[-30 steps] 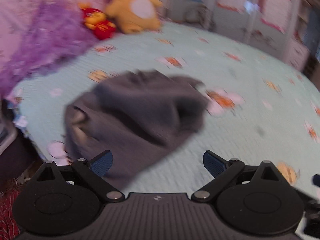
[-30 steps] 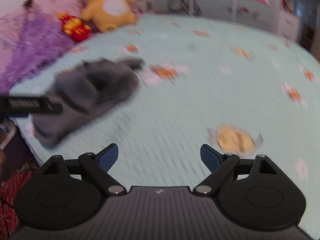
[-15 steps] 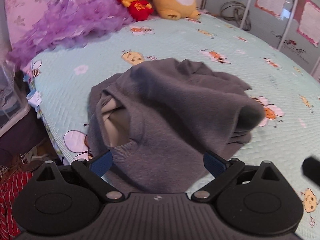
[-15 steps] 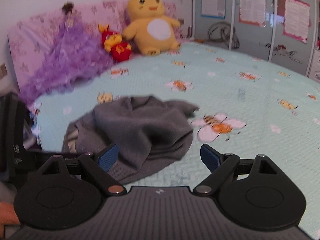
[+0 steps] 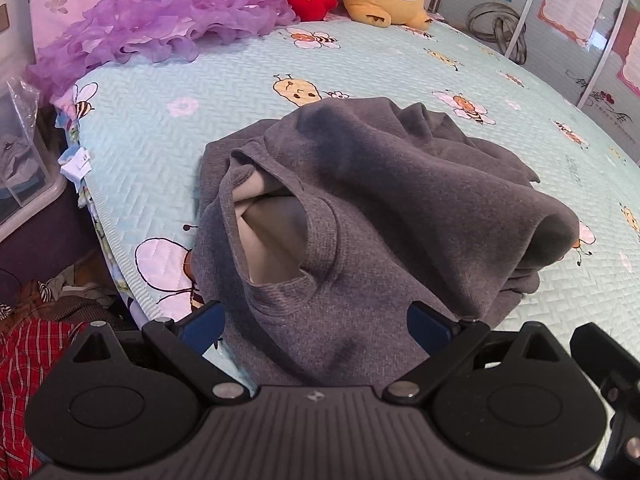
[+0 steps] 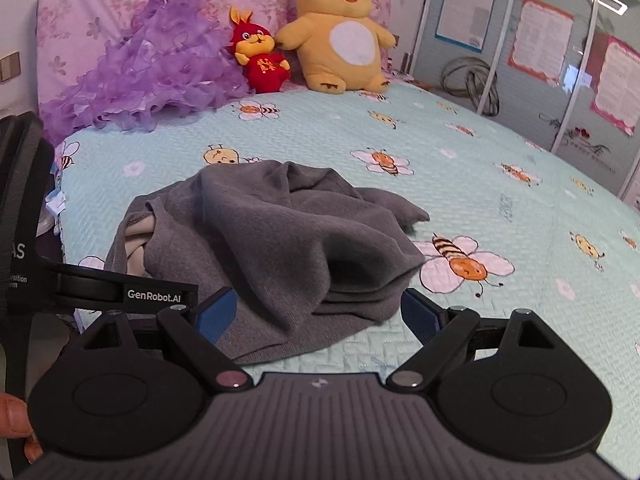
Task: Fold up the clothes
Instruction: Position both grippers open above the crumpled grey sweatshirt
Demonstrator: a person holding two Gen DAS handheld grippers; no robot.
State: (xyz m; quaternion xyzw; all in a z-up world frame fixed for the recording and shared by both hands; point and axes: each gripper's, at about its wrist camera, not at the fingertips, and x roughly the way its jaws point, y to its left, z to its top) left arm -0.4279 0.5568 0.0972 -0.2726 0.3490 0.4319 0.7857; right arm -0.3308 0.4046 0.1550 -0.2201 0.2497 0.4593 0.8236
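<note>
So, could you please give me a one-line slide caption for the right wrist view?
Open right hand-held gripper facing a crumpled grey sweater on the bee-print bedspread.

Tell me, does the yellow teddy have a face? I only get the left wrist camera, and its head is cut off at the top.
Observer: Yes. In the right wrist view the yellow plush has two black eyes and a smiling red mouth.
Operator: What's the purple frilly thing?
Observer: It is a doll in a frilly purple dress. Her small head shows at the very top, against the flowered pillow.
Operator: Can you see my gripper?
Observer: Yes, side-on. The left gripper reaches in at the near left edge of the gray sweater, and its finger is lettered GenRobot.AI.
</note>
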